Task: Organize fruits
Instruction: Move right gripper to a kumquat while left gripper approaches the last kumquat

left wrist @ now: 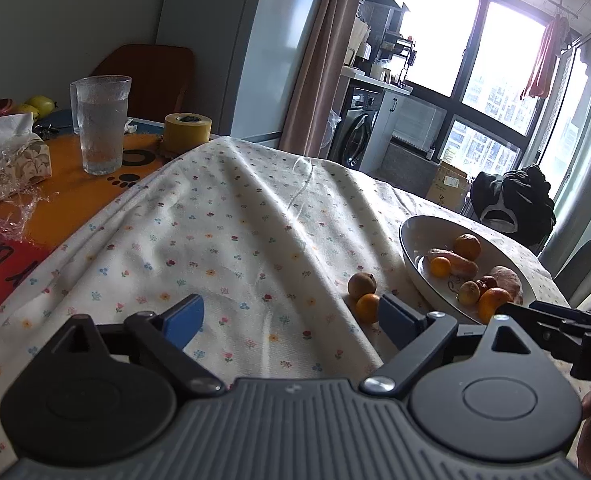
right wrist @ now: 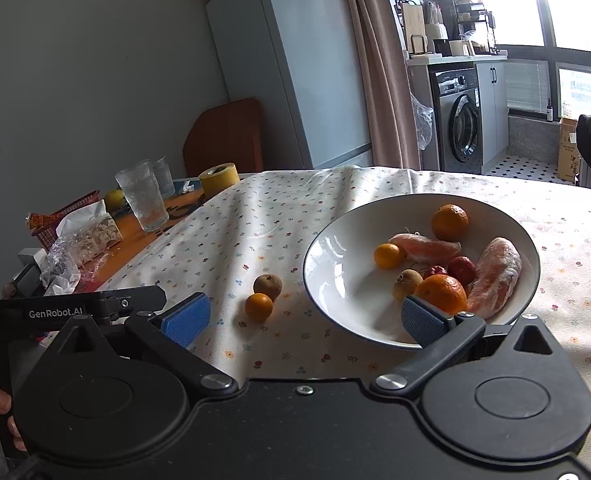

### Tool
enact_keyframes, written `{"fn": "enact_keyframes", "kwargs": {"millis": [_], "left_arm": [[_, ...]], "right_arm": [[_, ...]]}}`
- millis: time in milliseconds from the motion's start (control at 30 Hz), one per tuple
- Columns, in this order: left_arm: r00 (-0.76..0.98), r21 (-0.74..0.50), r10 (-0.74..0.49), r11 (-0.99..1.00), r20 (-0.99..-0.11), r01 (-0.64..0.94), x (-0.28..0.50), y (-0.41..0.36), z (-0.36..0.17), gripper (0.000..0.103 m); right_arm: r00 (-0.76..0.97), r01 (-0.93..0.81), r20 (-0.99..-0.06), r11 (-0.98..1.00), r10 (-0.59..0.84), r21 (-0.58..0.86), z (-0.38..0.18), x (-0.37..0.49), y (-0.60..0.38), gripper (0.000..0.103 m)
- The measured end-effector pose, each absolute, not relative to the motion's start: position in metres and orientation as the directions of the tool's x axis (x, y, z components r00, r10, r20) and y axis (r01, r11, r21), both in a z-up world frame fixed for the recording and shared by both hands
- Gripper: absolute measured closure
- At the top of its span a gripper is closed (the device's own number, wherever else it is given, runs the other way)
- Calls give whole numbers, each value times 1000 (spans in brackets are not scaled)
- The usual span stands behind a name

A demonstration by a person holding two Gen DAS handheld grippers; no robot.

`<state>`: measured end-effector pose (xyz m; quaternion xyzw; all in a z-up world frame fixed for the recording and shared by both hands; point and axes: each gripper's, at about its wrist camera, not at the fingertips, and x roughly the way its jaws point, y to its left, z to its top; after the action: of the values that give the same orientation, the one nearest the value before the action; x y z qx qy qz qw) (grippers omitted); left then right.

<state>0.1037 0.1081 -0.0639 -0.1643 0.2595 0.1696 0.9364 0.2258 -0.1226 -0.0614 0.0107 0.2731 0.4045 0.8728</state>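
Left gripper [left wrist: 291, 318] and right gripper [right wrist: 305, 320] both hover over the floral tablecloth [right wrist: 255, 224], jaws spread, nothing held. White bowl [right wrist: 335, 280] holds oranges, peeled segments and small fruits. Two strays outside it — a brown longan [right wrist: 268, 287] and a small orange [right wrist: 259, 307] — touching, just left of the bowl.
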Motion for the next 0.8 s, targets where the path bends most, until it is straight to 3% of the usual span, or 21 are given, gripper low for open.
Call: {"fn": "enact_keyframes", "kwargs": {"millis": [300,533,800], "left_arm": [[803,-247,223,877,-552,-413,103,124,-75,9],[800,-235,232,878,-554,-417,99,135,-78,9],[802,-271,213,867,-557,-419,96,149,-86,9]], "right_arm": [[515,-705,-484,671,707,230,-67,225,-106,1],[494,-715,-505,661,708,228,-72,227,-90,24],[467,-735,-524,642,712,218,-76,226,-65,38]]}}
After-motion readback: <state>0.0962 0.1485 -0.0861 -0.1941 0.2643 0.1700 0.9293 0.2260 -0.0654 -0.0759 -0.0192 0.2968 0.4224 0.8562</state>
